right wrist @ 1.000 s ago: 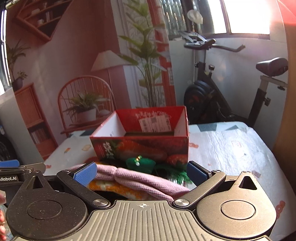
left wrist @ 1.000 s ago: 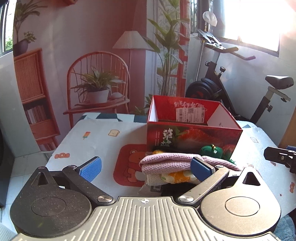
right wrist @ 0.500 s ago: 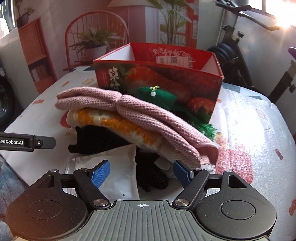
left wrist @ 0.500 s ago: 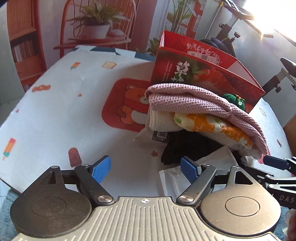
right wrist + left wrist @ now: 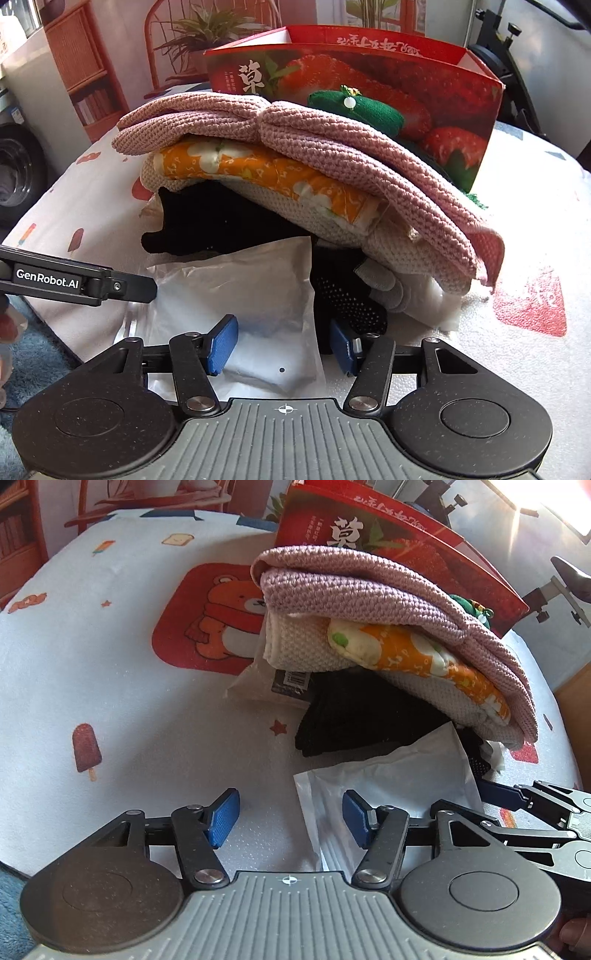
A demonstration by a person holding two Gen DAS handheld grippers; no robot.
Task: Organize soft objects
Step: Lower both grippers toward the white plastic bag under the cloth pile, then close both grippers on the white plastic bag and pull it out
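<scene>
dropped from box height to tabletop within a second, both wrists now tilted down at the pile. left gripper (image 5: 290, 818) closing, nothing pinched yet, white pouch (image 5: 391, 775) edge just inside its right-hand pad. right gripper (image 5: 279, 341) closing astride the same pouch (image 5: 258, 295), pads not pressing. pouch flat at pile's near edge, under black cloth (image 5: 221, 218), pink knit (image 5: 332, 147) topmost, red box (image 5: 369, 74) behind. right gripper better centred.
</scene>
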